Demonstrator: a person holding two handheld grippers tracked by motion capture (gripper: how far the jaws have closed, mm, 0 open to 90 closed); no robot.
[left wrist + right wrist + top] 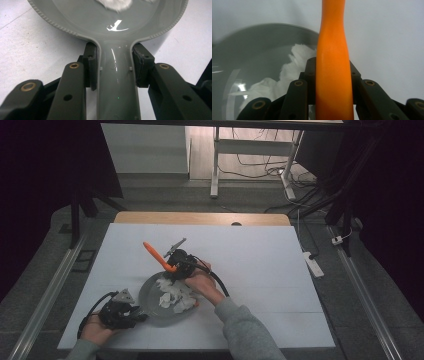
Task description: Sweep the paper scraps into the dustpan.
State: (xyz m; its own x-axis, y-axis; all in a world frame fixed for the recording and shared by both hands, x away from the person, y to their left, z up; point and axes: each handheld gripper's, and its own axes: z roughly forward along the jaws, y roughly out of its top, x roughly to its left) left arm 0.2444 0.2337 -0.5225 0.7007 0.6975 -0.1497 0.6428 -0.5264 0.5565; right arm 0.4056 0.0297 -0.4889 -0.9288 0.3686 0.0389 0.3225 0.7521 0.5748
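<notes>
A grey pan [150,296] lies on the white table, with crumpled white lumps [175,297] inside it. My left gripper [131,312] is shut on the pan's handle [116,82], its pads pressed against both sides where the handle meets the bowl [82,20]. My right gripper [176,266] is shut on an orange utensil handle [159,255] that sticks up and to the left over the pan's far rim. In the right gripper view the orange handle [333,60] runs up between the jaws, with the pan [254,45] and the white lumps [287,75] to its left.
The white table [260,265] ends in a wooden strip [200,218] at the far side. A white power strip [313,264] lies on the floor to the right. Desk legs and cables [260,165] stand beyond the table.
</notes>
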